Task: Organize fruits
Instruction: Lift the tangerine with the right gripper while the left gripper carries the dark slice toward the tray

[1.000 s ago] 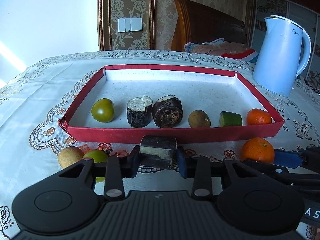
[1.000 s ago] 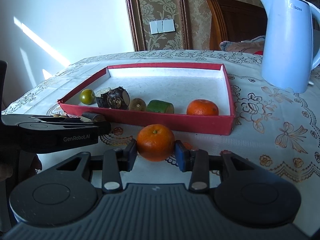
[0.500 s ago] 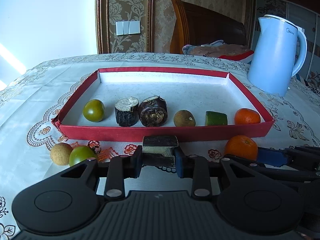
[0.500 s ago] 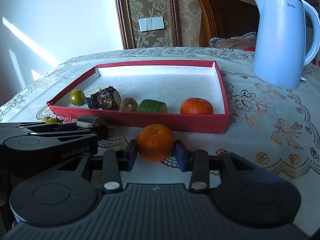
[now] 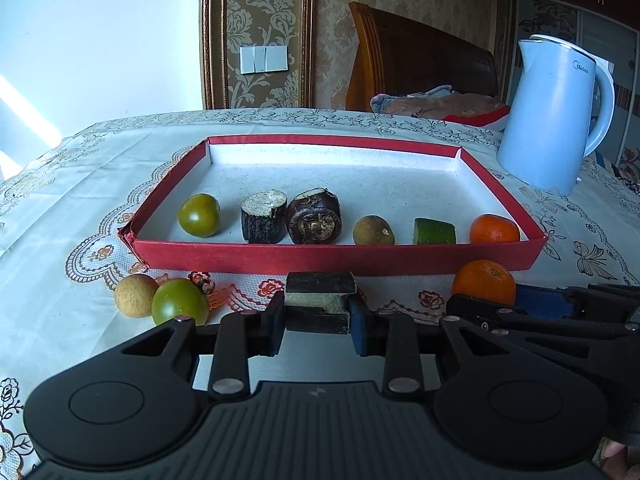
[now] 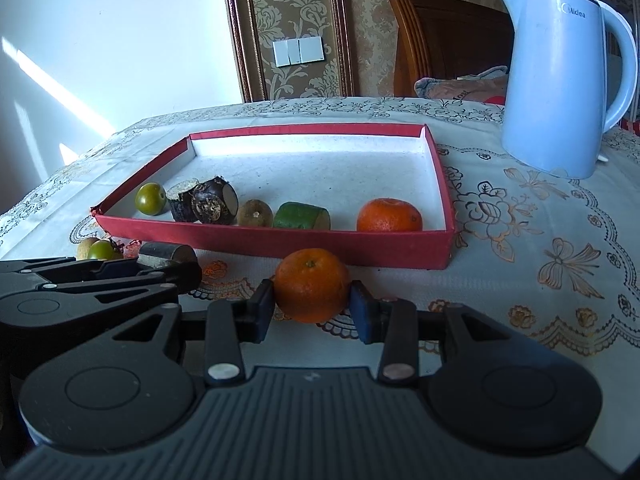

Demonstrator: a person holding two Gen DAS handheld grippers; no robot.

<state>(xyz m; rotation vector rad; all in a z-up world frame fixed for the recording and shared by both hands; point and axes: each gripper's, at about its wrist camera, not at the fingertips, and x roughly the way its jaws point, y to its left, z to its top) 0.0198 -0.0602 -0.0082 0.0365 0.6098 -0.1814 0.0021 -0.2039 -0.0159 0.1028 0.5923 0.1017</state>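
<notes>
L gripper [image 5: 318, 322] level, clamps dark chunk [image 5: 320, 300]; R gripper [image 6: 312, 312] level, clamps orange [image 6: 311, 290].

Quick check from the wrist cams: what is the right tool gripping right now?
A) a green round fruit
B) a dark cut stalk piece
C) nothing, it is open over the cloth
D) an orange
D: in the right wrist view the right tool is closed on the orange, in front of the red tray; the dark stalk piece is in the left tool.

Your left gripper [image 5: 318, 322] and right gripper [image 6: 312, 312] sit side by side, level, fingers [image 6: 262, 314] clamped inward.
</notes>
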